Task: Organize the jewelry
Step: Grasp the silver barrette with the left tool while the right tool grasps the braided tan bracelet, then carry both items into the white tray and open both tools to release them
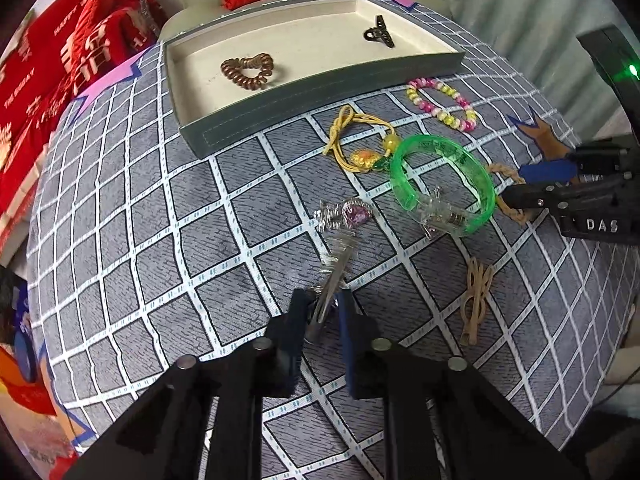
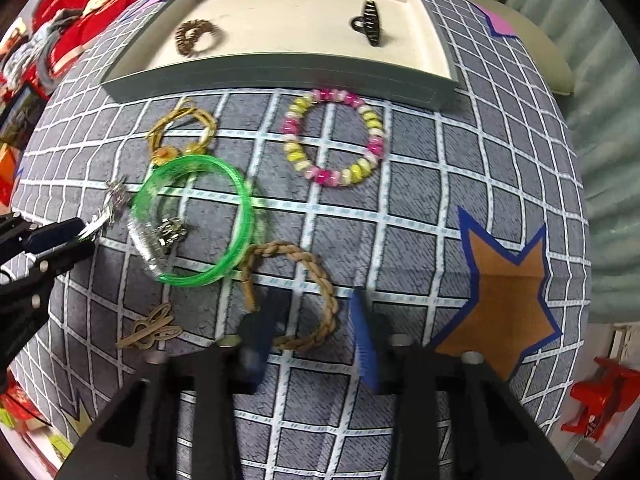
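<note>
The left gripper pinches a thin, stiff, slippery silver clip by its flat shank, while the right gripper's jaws gape around a light, limp braided bracelet.

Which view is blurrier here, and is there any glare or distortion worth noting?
Right wrist view: motion blur smears the right tool and green bangle; left wrist view is sharper, though the silver hair clip in the left tool looks smeared. Both show fisheye bending of the grid cloth.

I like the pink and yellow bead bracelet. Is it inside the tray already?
No, the bead bracelet lies on the checked cloth just outside the tray.
</note>
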The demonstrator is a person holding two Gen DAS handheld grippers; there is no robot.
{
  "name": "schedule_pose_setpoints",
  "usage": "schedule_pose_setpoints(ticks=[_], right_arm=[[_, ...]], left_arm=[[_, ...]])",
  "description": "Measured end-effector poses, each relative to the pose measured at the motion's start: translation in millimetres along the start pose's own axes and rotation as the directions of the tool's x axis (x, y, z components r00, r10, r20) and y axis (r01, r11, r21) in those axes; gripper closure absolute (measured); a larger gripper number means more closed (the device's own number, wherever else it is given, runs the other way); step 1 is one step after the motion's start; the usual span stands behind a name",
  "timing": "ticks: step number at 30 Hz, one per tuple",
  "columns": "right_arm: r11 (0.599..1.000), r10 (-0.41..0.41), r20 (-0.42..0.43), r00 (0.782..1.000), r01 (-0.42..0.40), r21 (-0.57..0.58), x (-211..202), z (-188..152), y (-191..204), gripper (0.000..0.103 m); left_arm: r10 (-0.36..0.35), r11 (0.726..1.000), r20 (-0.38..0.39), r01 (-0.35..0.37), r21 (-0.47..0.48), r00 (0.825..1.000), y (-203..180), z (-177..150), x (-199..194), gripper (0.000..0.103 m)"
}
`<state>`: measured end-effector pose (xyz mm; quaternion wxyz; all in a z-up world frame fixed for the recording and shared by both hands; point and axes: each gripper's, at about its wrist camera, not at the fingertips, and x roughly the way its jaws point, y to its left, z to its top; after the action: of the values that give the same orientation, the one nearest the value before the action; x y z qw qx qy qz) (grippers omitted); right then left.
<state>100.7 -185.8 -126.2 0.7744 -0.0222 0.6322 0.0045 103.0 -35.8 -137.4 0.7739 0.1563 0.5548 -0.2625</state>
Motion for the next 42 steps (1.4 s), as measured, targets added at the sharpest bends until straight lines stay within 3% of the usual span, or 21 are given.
schedule_pose_setpoints(ticks=[1, 8, 13, 21, 27, 32, 42], right_arm=[[1.0, -0.003, 0.0, 1.0, 0.003, -0.005, -0.3, 0.0, 4.8, 0.095], [0.998, 0.023, 0.009, 1.0, -0.023, 0.064, -12.7, -12.1, 1.7, 0.096], [0.989, 0.067, 0.015, 0.998, -0.069, 0.132, -19.5, -19.9, -17.6, 0.096], [0.971, 0.108, 0.034, 0.994, -0.113, 0.21, -31.9, -30.1, -26.1, 0.096], [0.969, 0.102, 0.045, 0.994, -0.11, 0.221, -40.5, -33.6, -26.2, 0.096], [0.968, 0.098, 0.053, 0.994, -0.108, 0.225, -50.4, -40.7, -8.1, 0.096], [0.961, 0.11, 0.11, 0.988, -0.134, 0.243, -66.8, -22.3, -30.1, 0.096]], left_arm=[[-0.011, 1.0, 0.001, 0.011, -0.024, 1.0, 2.5, -0.4, -0.6, 0.083], [-0.073, 0.976, 0.02, 0.076, -0.202, 0.997, 21.0, -11.4, -7.8, 0.083], [-0.086, 0.96, 0.043, 0.094, -0.264, 0.995, 27.2, -16.9, -19.3, 0.083], [-0.089, 0.953, 0.092, 0.112, -0.28, 0.992, 24.3, -16.4, -37.0, 0.084], [-0.09, 0.954, 0.085, 0.11, -0.28, 0.992, 23.4, -20.0, -37.2, 0.084], [-0.101, 0.947, 0.102, 0.127, -0.294, 0.99, 25.7, -23.4, -42.8, 0.084], [-0.112, 0.943, 0.169, 0.159, -0.294, 0.979, 33.6, -16.3, -65.8, 0.084]])
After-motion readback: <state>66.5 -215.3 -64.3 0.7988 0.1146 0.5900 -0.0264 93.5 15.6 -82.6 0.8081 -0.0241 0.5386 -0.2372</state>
